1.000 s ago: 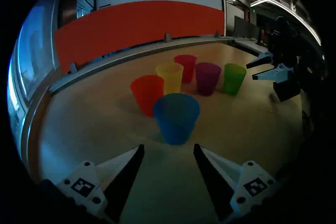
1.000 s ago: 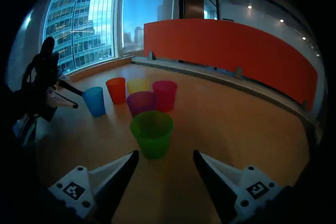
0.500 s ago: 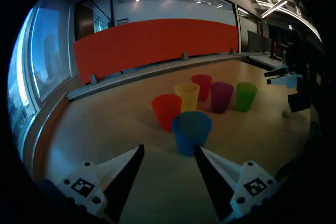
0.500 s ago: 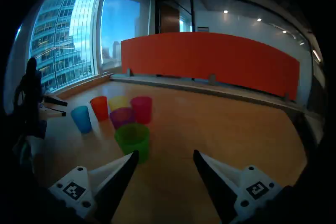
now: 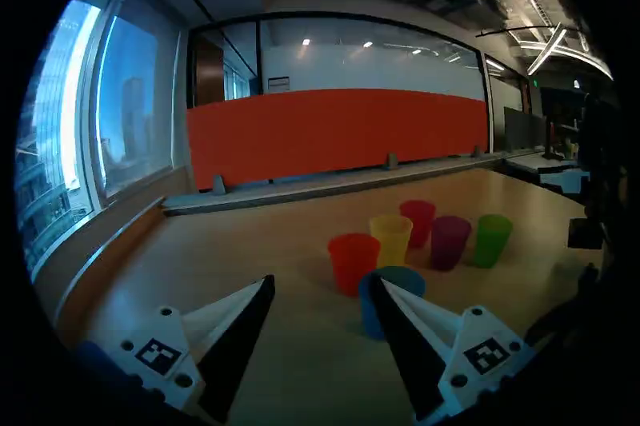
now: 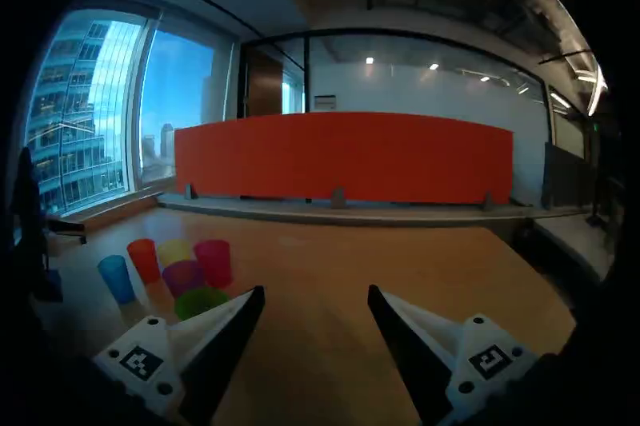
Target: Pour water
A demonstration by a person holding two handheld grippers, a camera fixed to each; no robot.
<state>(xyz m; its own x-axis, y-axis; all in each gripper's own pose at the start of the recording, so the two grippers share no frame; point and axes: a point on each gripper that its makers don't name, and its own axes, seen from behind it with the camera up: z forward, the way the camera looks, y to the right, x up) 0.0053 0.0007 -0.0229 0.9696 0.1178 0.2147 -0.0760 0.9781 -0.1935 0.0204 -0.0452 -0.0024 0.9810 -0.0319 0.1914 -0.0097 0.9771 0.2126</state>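
Left gripper view is showing the left gripper [image 5: 320, 280] hovering, jaws apart and empty. The blue cup [image 5: 398, 278] is standing on the table [image 5: 240, 266] just beyond its fingertips. The orange cup [image 5: 353, 260] is crowding in just behind the blue cup. The right gripper [image 6: 314, 288] is likewise gaping empty, well apart from the blue cup. Risk: an off-centre closure is liable to be tipping the blue cup into its neighbours. Water content cannot be told.

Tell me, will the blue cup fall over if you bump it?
Probably. The blue cup looks like thin plastic, so likely light. It stands on a base narrower than its rim, so a high bump could tip it.
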